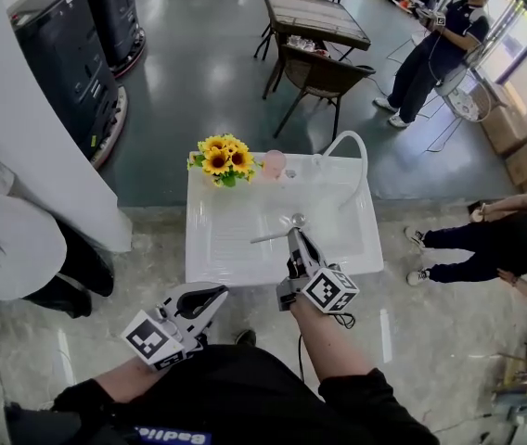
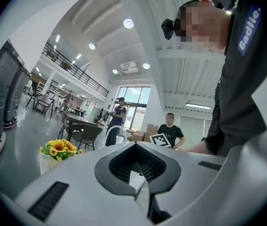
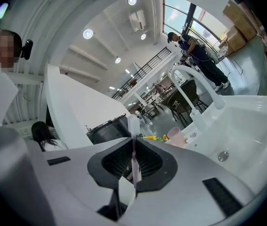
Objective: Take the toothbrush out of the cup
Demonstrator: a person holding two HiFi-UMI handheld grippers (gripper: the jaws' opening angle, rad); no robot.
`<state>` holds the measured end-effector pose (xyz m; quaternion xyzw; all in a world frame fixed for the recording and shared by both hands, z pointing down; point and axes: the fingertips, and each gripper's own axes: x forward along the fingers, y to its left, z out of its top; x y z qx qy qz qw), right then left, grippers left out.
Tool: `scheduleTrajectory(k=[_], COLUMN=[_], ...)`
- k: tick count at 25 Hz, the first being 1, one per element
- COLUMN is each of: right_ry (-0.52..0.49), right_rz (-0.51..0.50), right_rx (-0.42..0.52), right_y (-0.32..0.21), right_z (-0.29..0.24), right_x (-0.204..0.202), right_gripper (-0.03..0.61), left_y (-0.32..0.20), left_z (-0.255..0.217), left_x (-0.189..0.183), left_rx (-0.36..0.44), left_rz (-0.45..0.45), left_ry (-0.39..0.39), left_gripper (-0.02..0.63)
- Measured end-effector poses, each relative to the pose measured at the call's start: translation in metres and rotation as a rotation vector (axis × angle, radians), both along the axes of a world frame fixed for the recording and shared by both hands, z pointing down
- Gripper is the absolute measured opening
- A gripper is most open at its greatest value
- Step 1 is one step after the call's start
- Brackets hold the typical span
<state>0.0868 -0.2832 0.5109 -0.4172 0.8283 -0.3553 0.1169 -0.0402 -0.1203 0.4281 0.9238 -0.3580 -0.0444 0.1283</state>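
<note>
My right gripper (image 1: 297, 239) hangs over the front of the white sink (image 1: 217, 248), shut on a thin pink toothbrush (image 1: 268, 236) whose free end sticks out to the left over the basin. In the right gripper view the toothbrush (image 3: 133, 147) stands clamped between the jaws with its bristle head up. The pink cup (image 1: 274, 163) stands on the sink's back ledge beside the flowers, well apart from the brush; it shows too in the right gripper view, cup (image 3: 175, 134). My left gripper (image 1: 213, 297) is held below the sink's front edge, jaws together and holding nothing (image 2: 140, 187).
A pot of yellow sunflowers (image 1: 224, 158) sits at the sink's back left. A curved white faucet (image 1: 352, 146) arches at the back right, and a drain (image 1: 298, 219) lies mid-basin. People stand or sit at the left (image 1: 4, 239) and right (image 1: 495, 239). A table with chairs (image 1: 314, 17) is beyond.
</note>
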Motion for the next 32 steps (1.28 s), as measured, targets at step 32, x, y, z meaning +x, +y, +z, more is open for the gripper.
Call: scheduleTrajectory(k=[32], right_ry=[0.044], right_rz=[-0.195], right_rx=[0.195], right_y=[0.143], right_z=[-0.056], right_x=[-0.021], right_gripper=[0.031], left_y=[0.027], left_z=[-0.011], left_x=[0.039], left_rx=[0.008], left_rz=[0.074], left_ry=[-0.02], left_gripper=[0.005])
